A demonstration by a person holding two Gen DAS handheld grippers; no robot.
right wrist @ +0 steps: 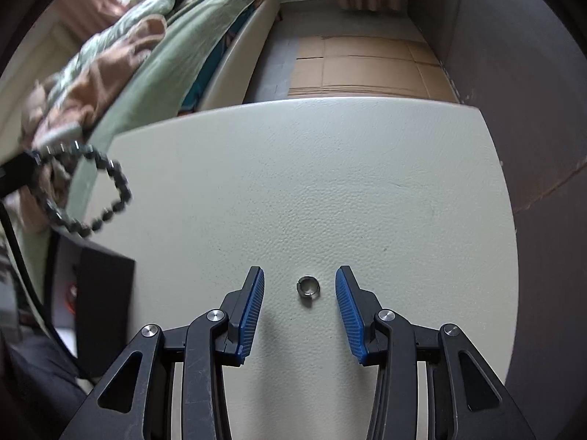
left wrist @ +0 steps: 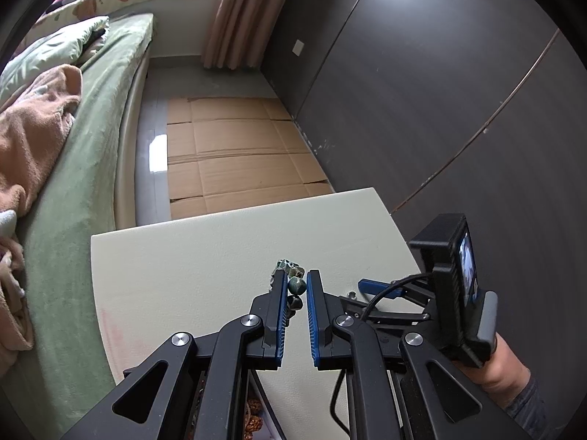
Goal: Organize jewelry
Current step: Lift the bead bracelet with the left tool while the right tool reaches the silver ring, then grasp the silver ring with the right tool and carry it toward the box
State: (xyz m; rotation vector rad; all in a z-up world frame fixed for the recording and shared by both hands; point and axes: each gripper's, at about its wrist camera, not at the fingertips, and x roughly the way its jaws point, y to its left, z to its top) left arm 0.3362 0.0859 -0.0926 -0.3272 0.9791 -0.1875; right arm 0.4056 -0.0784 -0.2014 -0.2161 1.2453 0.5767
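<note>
Right claw (right wrist: pixel 299 293) open astride the ring (right wrist: pixel 308 286) on the table (right wrist: pixel 330 183); closing off-centre could flick it away. Left claw (left wrist: pixel 296 288) pinches the bead bracelet (left wrist: pixel 296 286) left of the ring (a loose grip may drop it).

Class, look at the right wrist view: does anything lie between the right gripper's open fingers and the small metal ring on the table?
Nothing visible does. The ring lies flat on the bare cream table, between the open pads of the right gripper, apart from both. The beaded bracelet hangs far off at the left edge.
</note>
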